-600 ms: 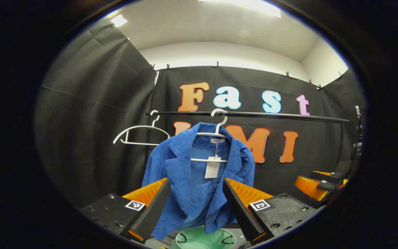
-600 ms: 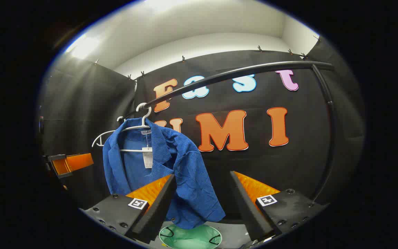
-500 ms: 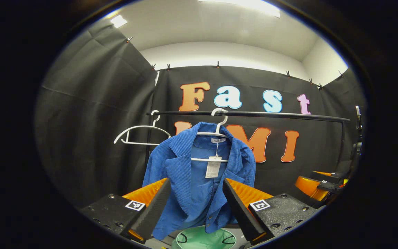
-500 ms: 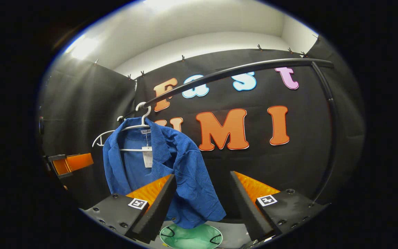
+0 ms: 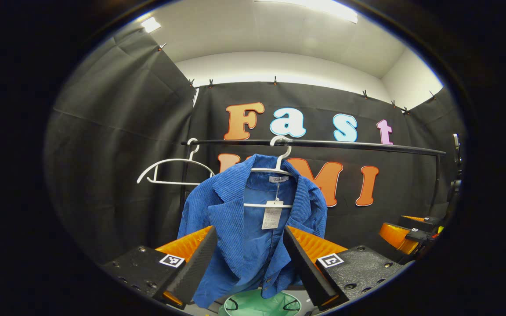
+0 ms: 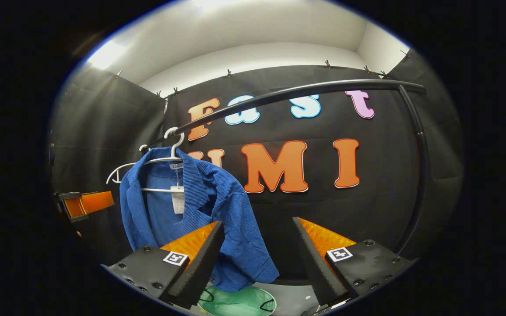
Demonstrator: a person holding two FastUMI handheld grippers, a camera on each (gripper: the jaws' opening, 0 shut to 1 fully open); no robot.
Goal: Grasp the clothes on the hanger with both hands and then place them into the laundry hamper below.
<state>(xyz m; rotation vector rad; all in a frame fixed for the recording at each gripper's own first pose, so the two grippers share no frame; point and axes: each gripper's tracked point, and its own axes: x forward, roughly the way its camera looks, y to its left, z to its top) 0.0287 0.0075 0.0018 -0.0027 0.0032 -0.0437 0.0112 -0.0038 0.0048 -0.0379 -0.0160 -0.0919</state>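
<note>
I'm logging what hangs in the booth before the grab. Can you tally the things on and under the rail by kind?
White hangers: 2
Blue corduroy jacket: 1
Green laundry hamper: 1
Black rail: 1
Total: 5

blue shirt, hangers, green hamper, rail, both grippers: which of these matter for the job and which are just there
For the job:
- blue shirt, on its white hanger
- green hamper, below the shirt
- left gripper, open, short of the shirt
- right gripper, open, nothing between its fingers

Just there:
- empty white hanger
- black rail, which carries both hangers
</note>
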